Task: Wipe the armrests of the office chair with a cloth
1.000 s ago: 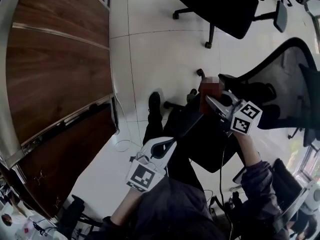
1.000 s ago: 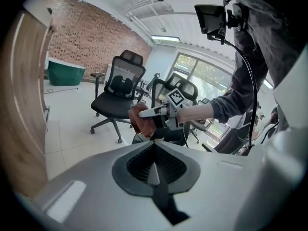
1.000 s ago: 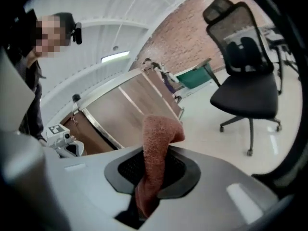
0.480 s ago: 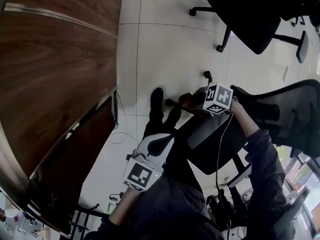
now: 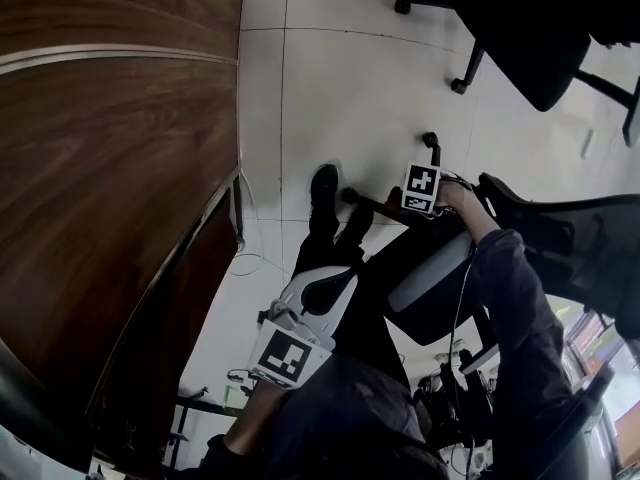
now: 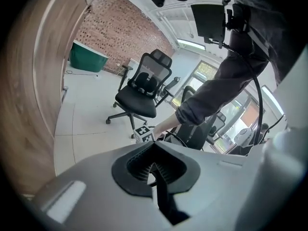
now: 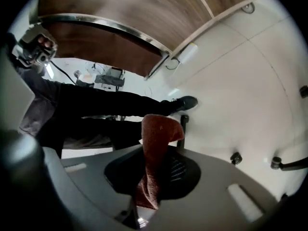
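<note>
Right gripper [image 7: 155,173]: jaws clamped on the cloth [image 7: 158,143], which stands up out of them. I hold it low, just in front of the chair [image 5: 560,230]. Left gripper [image 6: 153,166]: jaws closed on nothing, near the chair, further from it than the right.

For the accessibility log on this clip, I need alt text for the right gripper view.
The right hand-held gripper is shut on a reddish-brown cloth that sticks up between its jaws. Beyond lie a white tiled floor, the person's dark trouser leg and black shoe, and a wooden panel above.
</note>
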`<state>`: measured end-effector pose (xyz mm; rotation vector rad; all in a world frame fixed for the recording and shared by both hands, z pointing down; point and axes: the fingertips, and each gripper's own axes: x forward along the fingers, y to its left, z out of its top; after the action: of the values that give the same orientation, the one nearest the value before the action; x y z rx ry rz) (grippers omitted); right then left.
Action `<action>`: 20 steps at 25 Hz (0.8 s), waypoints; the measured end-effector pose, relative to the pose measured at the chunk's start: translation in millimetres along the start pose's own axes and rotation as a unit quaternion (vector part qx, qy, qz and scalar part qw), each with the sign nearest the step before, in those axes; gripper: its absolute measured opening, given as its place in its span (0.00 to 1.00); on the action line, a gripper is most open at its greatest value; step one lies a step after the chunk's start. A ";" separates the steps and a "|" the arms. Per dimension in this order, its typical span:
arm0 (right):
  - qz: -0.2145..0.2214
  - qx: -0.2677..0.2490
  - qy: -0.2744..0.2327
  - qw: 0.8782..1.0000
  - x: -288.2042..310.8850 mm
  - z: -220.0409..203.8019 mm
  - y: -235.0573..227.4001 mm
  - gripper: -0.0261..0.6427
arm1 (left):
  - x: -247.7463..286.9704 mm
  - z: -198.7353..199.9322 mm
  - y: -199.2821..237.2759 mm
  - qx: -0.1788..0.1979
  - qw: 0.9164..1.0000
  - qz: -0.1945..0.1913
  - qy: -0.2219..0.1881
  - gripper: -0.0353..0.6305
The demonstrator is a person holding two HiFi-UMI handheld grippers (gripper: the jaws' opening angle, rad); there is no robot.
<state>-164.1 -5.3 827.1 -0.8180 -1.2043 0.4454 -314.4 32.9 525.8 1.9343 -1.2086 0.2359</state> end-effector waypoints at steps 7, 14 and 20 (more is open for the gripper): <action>-0.008 -0.001 0.013 1.000 27.4 -2.2 -16.5 0.12 | 2.7 -3.0 5.9 0.000 1.000 0.002 0.018 0.08; 0.070 -0.080 -0.025 0.994 -34.7 13.2 60.9 0.12 | 5.4 -2.2 -7.5 0.004 1.000 0.001 0.014 0.08; 0.097 -0.145 -0.073 0.982 -94.7 21.1 130.2 0.12 | 11.6 -3.9 -14.8 0.014 1.000 -0.007 0.019 0.08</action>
<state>-199.9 19.2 670.6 -1.1759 -1.3504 0.5026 -295.3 31.0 526.5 1.9533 -1.1736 0.2826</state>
